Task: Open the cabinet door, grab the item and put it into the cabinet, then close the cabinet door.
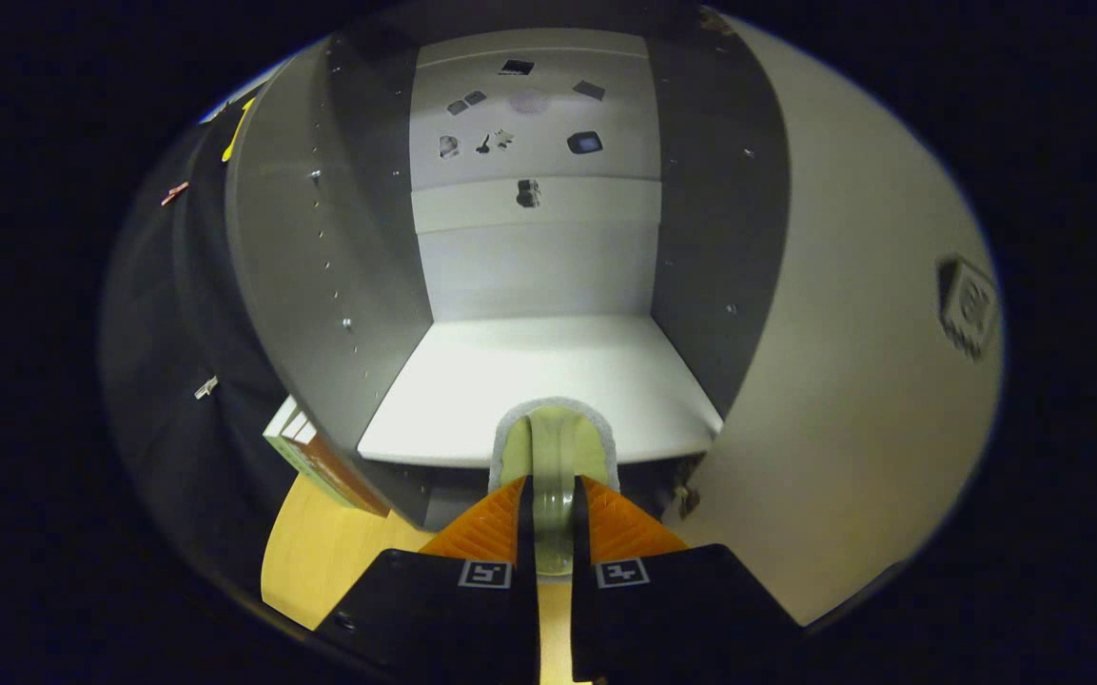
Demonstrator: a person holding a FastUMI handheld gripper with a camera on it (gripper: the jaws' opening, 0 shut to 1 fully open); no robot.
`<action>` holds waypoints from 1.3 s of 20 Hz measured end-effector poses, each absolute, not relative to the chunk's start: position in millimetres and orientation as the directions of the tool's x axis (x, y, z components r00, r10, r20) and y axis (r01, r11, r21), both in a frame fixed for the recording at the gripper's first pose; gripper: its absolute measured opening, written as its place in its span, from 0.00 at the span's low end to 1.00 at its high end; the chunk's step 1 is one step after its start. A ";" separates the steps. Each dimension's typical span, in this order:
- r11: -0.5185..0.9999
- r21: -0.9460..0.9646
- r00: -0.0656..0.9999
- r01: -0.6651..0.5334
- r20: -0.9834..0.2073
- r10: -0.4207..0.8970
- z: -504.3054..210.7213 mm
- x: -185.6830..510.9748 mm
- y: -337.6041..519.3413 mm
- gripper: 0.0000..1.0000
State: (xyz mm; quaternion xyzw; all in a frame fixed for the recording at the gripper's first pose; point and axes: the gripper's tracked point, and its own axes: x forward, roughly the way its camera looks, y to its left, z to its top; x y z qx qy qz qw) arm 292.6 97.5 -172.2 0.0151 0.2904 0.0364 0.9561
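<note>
Orange fingers [500, 523] clamp the pale green item [556, 457]. Cabinet door [852, 381] open; I judge placing on the shelf [529, 381] and closing remain

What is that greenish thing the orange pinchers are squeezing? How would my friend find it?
Find the open white cabinet with its door swung right. At its shelf's front edge, the gripper pinches a pale green sponge. It is the only soft, rounded thing there, edged in white fuzz.

cabinet [548, 247] mouth wide open ahead; white shelf floor [548, 371] bare. open door [852, 381] flanks right, side wall [310, 285] left. gripper [553, 518] pinches pale item [556, 447] at the shelf's edge.
</note>
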 end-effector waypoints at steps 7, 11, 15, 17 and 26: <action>0.994 0.103 0.799 -0.046 -0.593 0.099 -181.5 384.2 122.3 0.17; 0.995 0.099 0.780 -0.034 -0.619 0.088 -203.0 412.0 126.4 0.17; 0.995 0.097 0.785 -0.027 -0.614 0.081 -210.6 425.6 129.3 0.21; 0.996 0.084 0.799 -0.024 -0.598 0.069 -208.5 429.6 127.8 0.30; 0.996 0.085 0.901 -0.036 -0.427 0.069 -149.0 412.2 127.6 1.00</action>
